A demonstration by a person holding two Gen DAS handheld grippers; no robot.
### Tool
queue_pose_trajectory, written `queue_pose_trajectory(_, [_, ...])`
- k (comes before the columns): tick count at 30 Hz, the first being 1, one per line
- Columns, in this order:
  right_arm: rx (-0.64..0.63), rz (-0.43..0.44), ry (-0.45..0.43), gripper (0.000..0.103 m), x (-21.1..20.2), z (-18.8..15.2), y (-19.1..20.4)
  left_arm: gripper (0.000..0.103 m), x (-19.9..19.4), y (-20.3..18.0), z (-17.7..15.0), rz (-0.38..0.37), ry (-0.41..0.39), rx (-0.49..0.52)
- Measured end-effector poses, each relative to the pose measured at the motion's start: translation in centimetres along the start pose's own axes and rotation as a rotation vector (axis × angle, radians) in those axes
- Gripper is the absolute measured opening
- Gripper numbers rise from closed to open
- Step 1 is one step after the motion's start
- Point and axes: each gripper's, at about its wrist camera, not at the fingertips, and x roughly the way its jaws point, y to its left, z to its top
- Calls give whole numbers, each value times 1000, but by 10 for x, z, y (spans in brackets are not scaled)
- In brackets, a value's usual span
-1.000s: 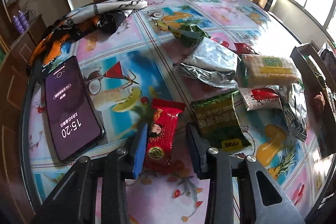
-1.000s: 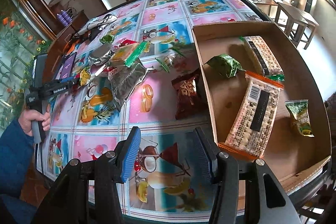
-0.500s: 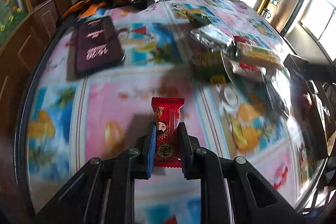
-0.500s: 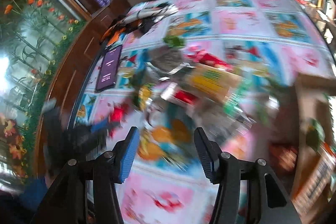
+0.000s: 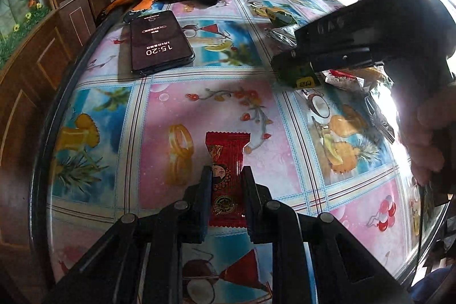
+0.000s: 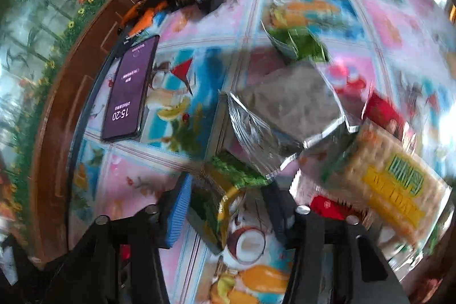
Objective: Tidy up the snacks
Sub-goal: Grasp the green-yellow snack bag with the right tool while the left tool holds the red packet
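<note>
The left gripper point(image 5: 226, 184) has its jaws clenched on the red candy packet point(image 5: 227, 178); the right gripper point(image 6: 228, 207) jaws are closing around the green snack pack point(image 6: 219, 190) on the table point(image 5: 199, 93).

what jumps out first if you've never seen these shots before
The loud fruit-print tablecloth fills both views, and dead centre in the left wrist view a red snack packet sits pinched in the left gripper. In the right wrist view the right gripper is closing around a green packet, beside a crumpled silver bag and yellow-labelled crackers. A lit phone lies near the table's far left edge.
</note>
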Motion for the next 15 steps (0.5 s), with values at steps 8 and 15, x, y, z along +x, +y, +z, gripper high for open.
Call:
queue_pose_trajectory(8, [-56, 44, -27, 26, -32, -37, 9, 19, 3, -1, 3, -48, -14, -31])
queue_pose_trajectory(15, [-22, 109, -57, 26, -66, -95, -9, 19, -3, -29, 2, -84, -20, 11])
